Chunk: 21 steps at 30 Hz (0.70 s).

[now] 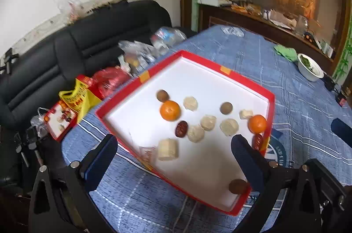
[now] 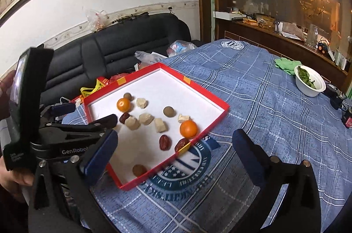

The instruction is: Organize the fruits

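A red tray (image 1: 193, 55) with a white floor lies on the blue checked tablecloth. In it are two oranges (image 1: 170, 110) (image 1: 257, 124), dark red dates (image 1: 181, 129), brown round fruits (image 1: 226, 108) and several pale lumps (image 1: 190, 103). My left gripper (image 1: 173, 140) hangs open over the tray's near part, with nothing held between its fingers. In the right wrist view my right gripper (image 2: 176, 134) is open above the tray's (image 2: 198, 87) near right rim, close to an orange (image 2: 188, 128) and two dates (image 2: 165, 142). My left gripper (image 2: 89, 114) shows there at the tray's left side.
A white bowl of greens (image 2: 310, 83) and a green cloth (image 2: 286, 64) sit at the table's far right. A black sofa (image 1: 99, 39) with plastic bags (image 1: 140, 52) and a small red box (image 1: 61, 120) lies left of the table. A hand (image 2: 13, 173) holds the left gripper.
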Each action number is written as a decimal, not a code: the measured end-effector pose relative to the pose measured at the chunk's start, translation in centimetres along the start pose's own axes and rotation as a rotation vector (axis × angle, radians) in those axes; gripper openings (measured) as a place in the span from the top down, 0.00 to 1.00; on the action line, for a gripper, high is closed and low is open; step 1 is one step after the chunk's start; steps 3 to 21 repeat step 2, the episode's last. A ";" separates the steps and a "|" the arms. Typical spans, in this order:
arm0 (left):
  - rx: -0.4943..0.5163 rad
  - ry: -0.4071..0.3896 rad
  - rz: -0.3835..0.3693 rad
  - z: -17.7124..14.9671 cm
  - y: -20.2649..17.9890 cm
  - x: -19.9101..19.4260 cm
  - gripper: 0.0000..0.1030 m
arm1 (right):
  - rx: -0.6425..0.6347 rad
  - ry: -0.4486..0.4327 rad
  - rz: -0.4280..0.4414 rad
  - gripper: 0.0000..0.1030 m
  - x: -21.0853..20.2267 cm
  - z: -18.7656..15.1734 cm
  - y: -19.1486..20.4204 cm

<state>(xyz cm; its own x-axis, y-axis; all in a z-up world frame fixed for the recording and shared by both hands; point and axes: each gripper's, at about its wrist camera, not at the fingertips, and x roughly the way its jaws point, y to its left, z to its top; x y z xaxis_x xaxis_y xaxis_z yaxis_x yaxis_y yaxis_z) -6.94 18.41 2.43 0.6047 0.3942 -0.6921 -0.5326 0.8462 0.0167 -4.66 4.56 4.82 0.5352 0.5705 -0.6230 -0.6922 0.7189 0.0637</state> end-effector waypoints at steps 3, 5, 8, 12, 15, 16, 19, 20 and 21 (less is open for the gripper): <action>-0.005 0.002 -0.005 0.1 0.2 -0.1 0.00 | -0.006 -0.003 -0.006 0.00 0.0 -0.1 0.4; -0.005 0.002 -0.005 0.1 0.2 -0.1 0.00 | -0.006 -0.003 -0.006 0.00 0.0 -0.1 0.4; -0.005 0.002 -0.005 0.1 0.2 -0.1 0.00 | -0.006 -0.003 -0.006 0.00 0.0 -0.1 0.4; -0.005 0.002 -0.005 0.1 0.2 -0.1 0.00 | -0.006 -0.003 -0.006 0.00 0.0 -0.1 0.4; -0.005 0.002 -0.005 0.1 0.2 -0.1 0.00 | -0.006 -0.003 -0.006 0.00 0.0 -0.1 0.4; -0.005 0.002 -0.005 0.1 0.2 -0.1 0.00 | -0.006 -0.003 -0.006 0.00 0.0 -0.1 0.4; -0.005 0.002 -0.005 0.1 0.2 -0.1 0.00 | -0.006 -0.003 -0.006 0.00 0.0 -0.1 0.4; -0.005 0.002 -0.005 0.1 0.2 -0.1 0.00 | -0.006 -0.003 -0.006 0.00 0.0 -0.1 0.4; -0.005 0.002 -0.005 0.1 0.2 -0.1 0.00 | -0.006 -0.003 -0.006 0.00 0.0 -0.1 0.4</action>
